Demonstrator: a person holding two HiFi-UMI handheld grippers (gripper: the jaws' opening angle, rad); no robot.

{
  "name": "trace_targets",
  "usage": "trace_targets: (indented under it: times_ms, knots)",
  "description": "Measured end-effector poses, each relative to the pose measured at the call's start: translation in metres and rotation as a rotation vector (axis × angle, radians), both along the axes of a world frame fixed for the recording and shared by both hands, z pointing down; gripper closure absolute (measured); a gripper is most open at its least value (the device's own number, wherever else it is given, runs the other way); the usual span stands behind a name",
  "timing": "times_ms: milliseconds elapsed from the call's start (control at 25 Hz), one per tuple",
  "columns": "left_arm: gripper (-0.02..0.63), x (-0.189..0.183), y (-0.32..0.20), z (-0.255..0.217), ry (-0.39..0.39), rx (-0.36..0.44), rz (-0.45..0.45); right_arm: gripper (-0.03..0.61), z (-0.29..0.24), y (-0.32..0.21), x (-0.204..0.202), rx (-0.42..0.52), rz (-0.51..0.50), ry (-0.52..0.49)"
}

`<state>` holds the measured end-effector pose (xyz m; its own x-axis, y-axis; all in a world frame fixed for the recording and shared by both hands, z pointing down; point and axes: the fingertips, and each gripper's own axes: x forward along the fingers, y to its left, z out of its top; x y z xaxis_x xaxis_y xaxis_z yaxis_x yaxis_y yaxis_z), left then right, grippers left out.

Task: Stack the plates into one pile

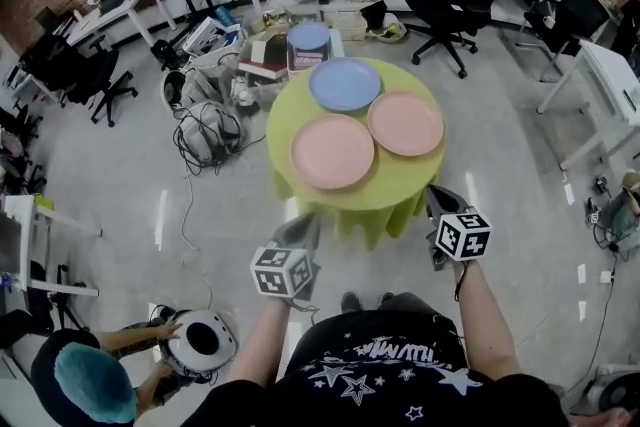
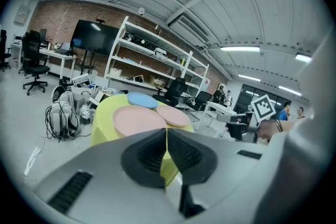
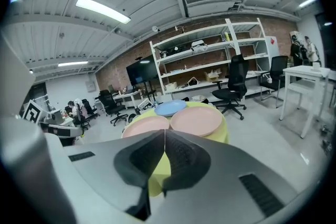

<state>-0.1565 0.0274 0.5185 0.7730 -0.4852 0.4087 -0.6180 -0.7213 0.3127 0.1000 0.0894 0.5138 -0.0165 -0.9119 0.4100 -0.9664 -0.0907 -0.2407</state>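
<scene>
Although stacking had not yet begun, we saw all three plates lying apart in a triangle on the round green table (image 1: 385, 190) at the centre of the head view. A blue plate (image 1: 344, 83) lay at the top, a pink plate (image 1: 332, 151) at lower left and a second pink plate (image 1: 405, 123) to the right, their rims close together. Our left gripper (image 1: 303, 225) and right gripper (image 1: 440, 200) sat below the table's near edge, well clear of the plates, each with its jaws closed together on nothing. We judged this the approach step. Next, we reckoned, one gripper had to open, reach a plate's rim, clamp it and lift it onto another.
</scene>
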Motion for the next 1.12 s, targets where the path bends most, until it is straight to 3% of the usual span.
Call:
trace_targets:
  times_ms: [360,640,800,1120]
  knots:
    - [0.595,-0.011,-0.02,0.001,0.028,-0.007,-0.009,0.563,0.01,-0.005,0.004,-0.035,0.076,-0.001]
    - [0.595,-0.014,-0.034,0.012,0.012,-0.031,-0.044,0.563,0.021,-0.027,0.026,-0.036,0.126,-0.055]
    - [0.595,-0.002,-0.048,0.01,0.037,-0.024,-0.055,0.563,0.028,-0.047,0.044,-0.035,0.163,-0.132]
    - [0.595,0.029,-0.08,0.014,0.016,-0.021,-0.079,0.562,0.05,-0.091,0.091,-0.094,0.169,-0.149]
